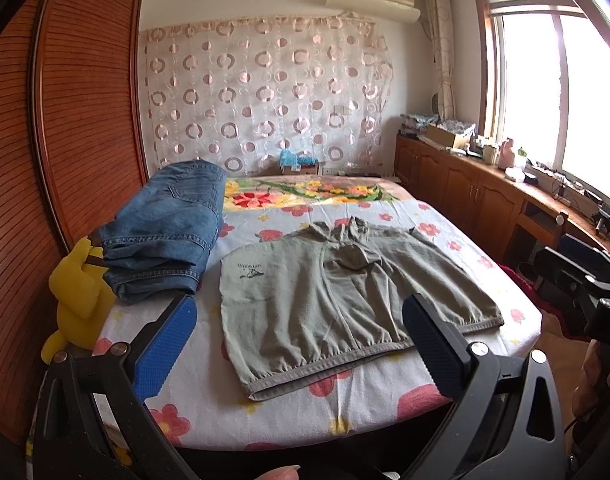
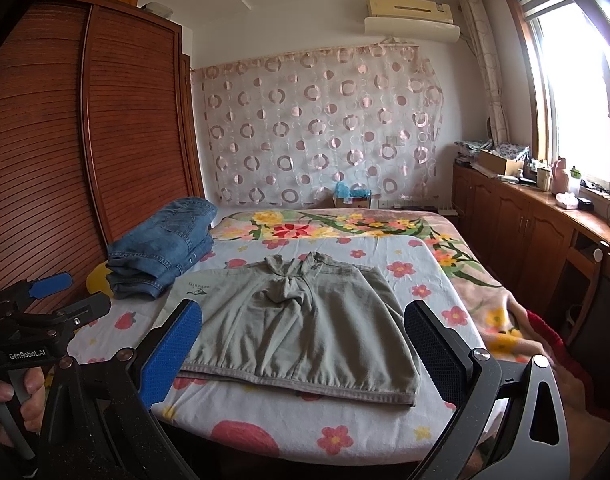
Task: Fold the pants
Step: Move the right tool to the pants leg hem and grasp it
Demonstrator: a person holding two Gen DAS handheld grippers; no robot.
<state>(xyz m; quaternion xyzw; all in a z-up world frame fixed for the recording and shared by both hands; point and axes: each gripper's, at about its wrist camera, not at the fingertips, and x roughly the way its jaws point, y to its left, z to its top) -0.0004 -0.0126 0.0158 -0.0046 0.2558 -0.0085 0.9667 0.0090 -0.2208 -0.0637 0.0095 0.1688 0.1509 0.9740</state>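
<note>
Two handheld grippers hover at the foot of a bed, both spread wide and holding nothing. In the left wrist view, the left gripper (image 1: pixel 299 346) fills the bottom of the frame, its blue-padded fingers (image 1: pixel 165 350) set far apart with bare air between them. In the right wrist view, the right gripper (image 2: pixel 303 350) sits the same way at the bottom of the frame, wide open and empty. At the lower left of that view a person's hand (image 2: pixel 13 404) grasps the handle of the other gripper.

Just beyond the fingers, the grey-green pants (image 1: pixel 345 300) lie flat in the middle of the frame on a white floral bedsheet (image 1: pixel 345 408), hem nearest the camera, waist farther away. Neither gripper touches them.

Left of the pants, a folded pile of blue jeans (image 1: pixel 165 232) rests on the bed, with a yellow plush toy (image 1: pixel 79 292) beside it at the left edge.

Farther back, a patterned curtain (image 1: pixel 265 92) covers the wall, a wooden wardrobe (image 1: pixel 85 100) stands at left, and a window (image 1: pixel 565 92) glows at upper right
</note>
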